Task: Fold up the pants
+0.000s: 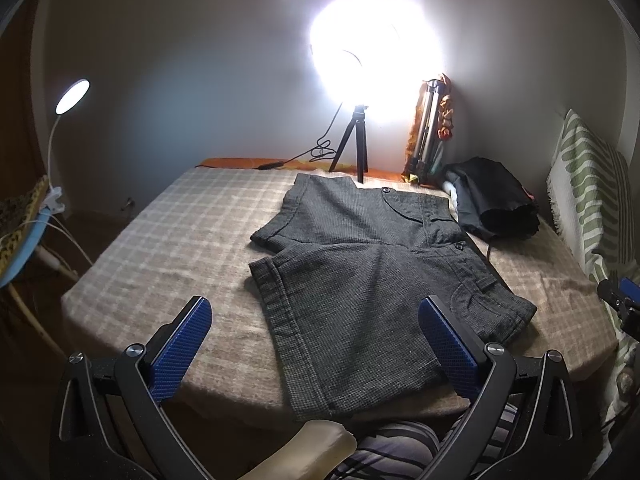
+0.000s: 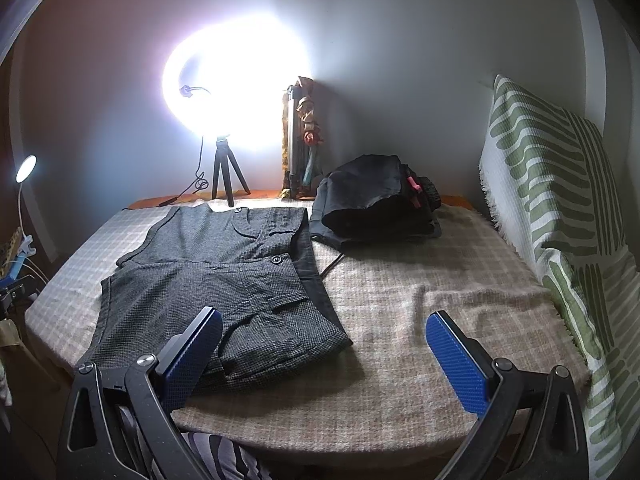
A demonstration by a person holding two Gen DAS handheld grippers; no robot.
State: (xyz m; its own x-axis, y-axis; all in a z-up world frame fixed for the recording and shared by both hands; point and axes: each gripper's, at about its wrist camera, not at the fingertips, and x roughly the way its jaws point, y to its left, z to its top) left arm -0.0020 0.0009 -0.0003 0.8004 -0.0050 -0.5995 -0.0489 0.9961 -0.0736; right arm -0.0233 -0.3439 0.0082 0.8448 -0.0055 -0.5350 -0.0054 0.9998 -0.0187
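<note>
Blue-padded fingers [image 1: 448, 344] of the left gripper [image 1: 316, 332] are hanging wide apart over the near leg of the grey shorts [image 1: 360, 276]; these are lying flat on the checked blanket [image 2: 420, 320], waistband to the right; the right gripper [image 2: 324, 344], equally wide, is hovering beside the waistband corner, holding nothing.

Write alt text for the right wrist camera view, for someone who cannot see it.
Dark grey woven shorts lie flat on a beige checked blanket, with the open right gripper hovering near their waist corner. Behind sit a bundle of black clothes and a glaring ring light on a small tripod.
</note>
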